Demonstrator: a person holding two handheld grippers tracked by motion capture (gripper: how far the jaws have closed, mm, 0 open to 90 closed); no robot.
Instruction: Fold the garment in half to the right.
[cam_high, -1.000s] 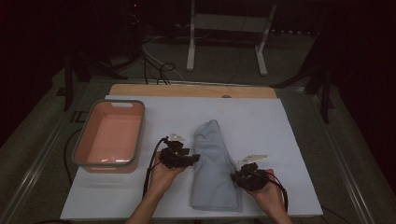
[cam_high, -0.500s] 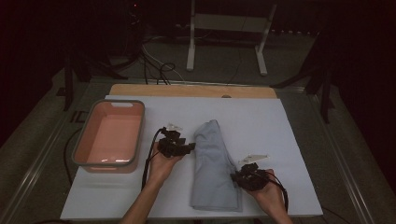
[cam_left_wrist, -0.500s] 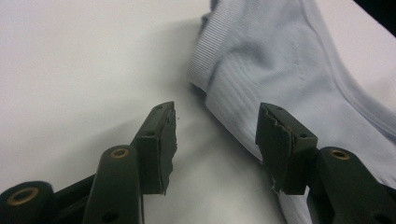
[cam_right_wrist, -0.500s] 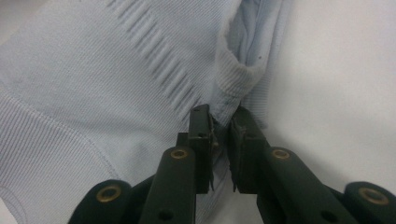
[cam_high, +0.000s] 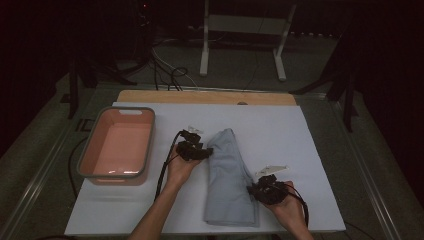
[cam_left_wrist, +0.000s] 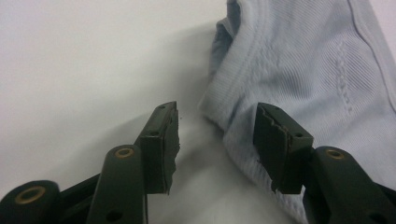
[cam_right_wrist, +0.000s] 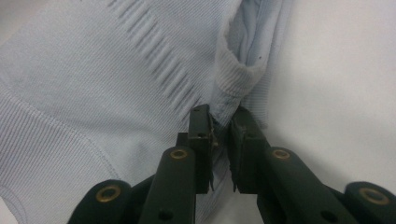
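Two grippers working the blue garment (cam_high: 227, 180): right gripper (cam_right_wrist: 220, 128) pinching its right edge; left gripper (cam_left_wrist: 215, 140), jaws closing, straddling the left hem, risking catching only one layer.

Pale blue garment (cam_high: 229, 175) in fine ribbed knit, with a short ladder of raised stitches and corded seams, on a white sheet (cam_high: 300, 140) over a light wooden board (cam_high: 150, 96) showing at 12 o'clock. At 9 o'clock of the garment, a salmon-pink tub (cam_high: 119, 145) with a grey rim. Left gripper (cam_left_wrist: 215, 140) and right gripper (cam_right_wrist: 220, 140) black, with brass-coloured rivets; cables black; floor dull grey
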